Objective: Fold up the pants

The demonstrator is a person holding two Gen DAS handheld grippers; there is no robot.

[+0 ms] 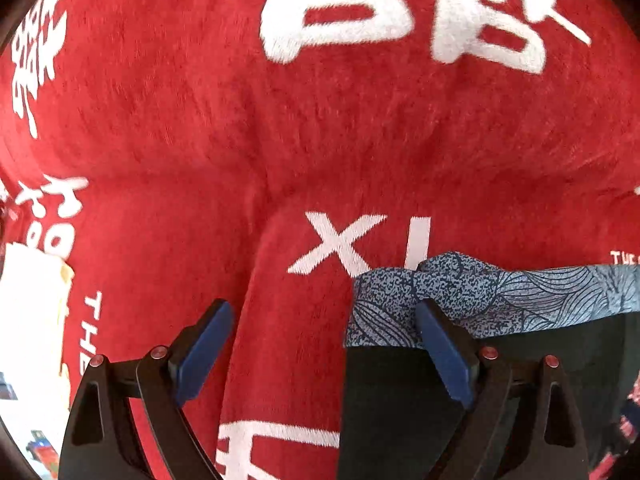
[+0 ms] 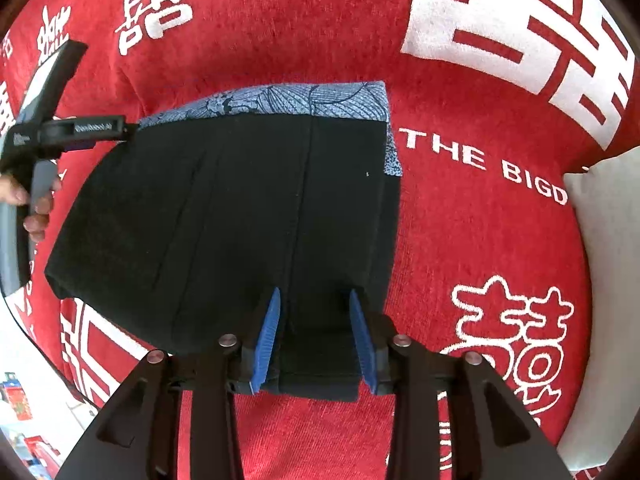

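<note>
The black pants (image 2: 224,216) with a blue patterned waistband (image 2: 304,98) lie folded flat on the red blanket (image 2: 460,240). My right gripper (image 2: 316,336) is open, its blue fingers (image 2: 266,336) straddling the near edge of the pants. My left gripper (image 1: 324,352) is open at the waistband's left corner (image 1: 420,300); its right finger (image 1: 444,352) rests on the fabric, its left finger over the blanket. The left gripper also shows in the right wrist view (image 2: 80,130), held by a hand at the pants' far left corner.
The red blanket (image 1: 320,140) with white characters covers the whole surface. A white pillow (image 2: 604,280) lies at the right edge. A pale object (image 1: 28,320) and the floor with small boxes (image 2: 16,400) show at the left.
</note>
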